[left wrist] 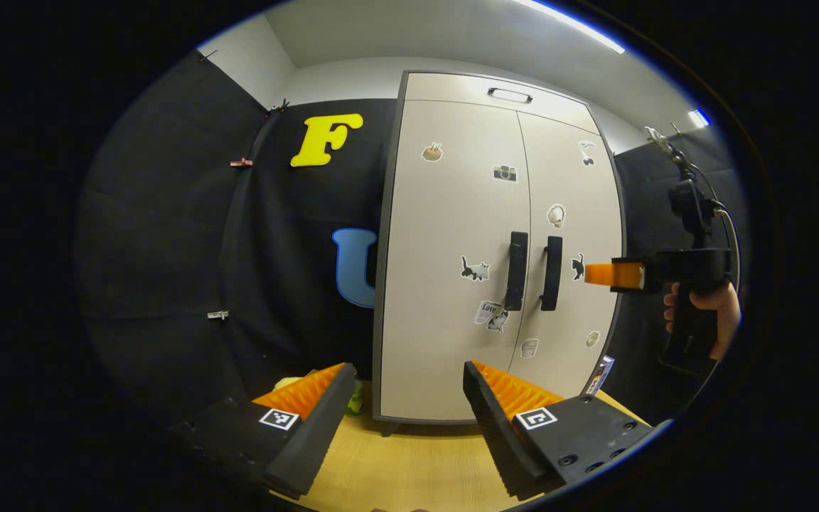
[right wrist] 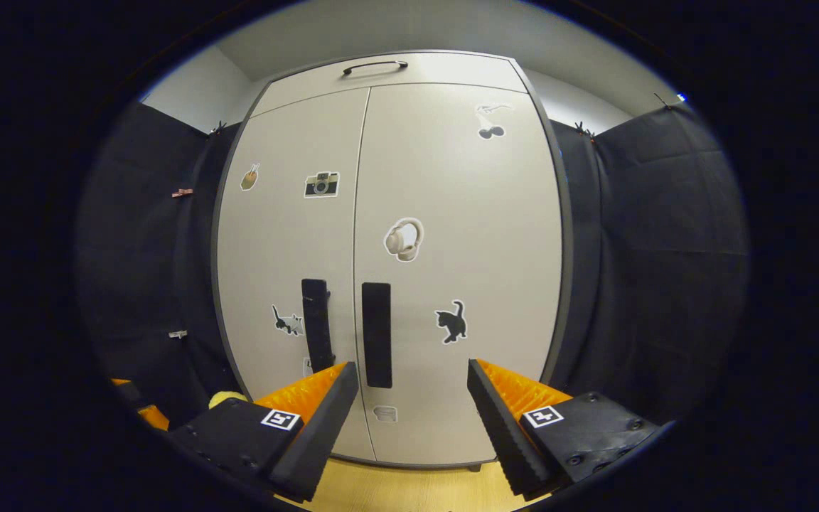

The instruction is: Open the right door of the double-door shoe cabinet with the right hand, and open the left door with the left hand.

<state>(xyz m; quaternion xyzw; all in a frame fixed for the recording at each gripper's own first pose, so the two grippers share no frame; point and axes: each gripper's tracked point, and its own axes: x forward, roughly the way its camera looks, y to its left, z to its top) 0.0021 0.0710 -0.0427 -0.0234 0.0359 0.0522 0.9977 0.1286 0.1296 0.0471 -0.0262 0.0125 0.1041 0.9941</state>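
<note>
Left gripper (left wrist: pixel 404 398) sits low in the left gripper view, both fingers (left wrist: pixel 313 419) spread wide apart, nothing between them, pointing forward and level. Right gripper (right wrist: pixel 409 402) in the right gripper view is the same: fingers (right wrist: pixel 505 419) wide apart, gap empty, aimed straight ahead. In the left gripper view the right gripper (left wrist: pixel 605 275) also shows farther off at the right side, held level and pointing left, seen side-on so its finger gap can't be judged there. A hand (left wrist: pixel 704 306) wraps its grip from behind, fingers curled around the handle below the body.
</note>
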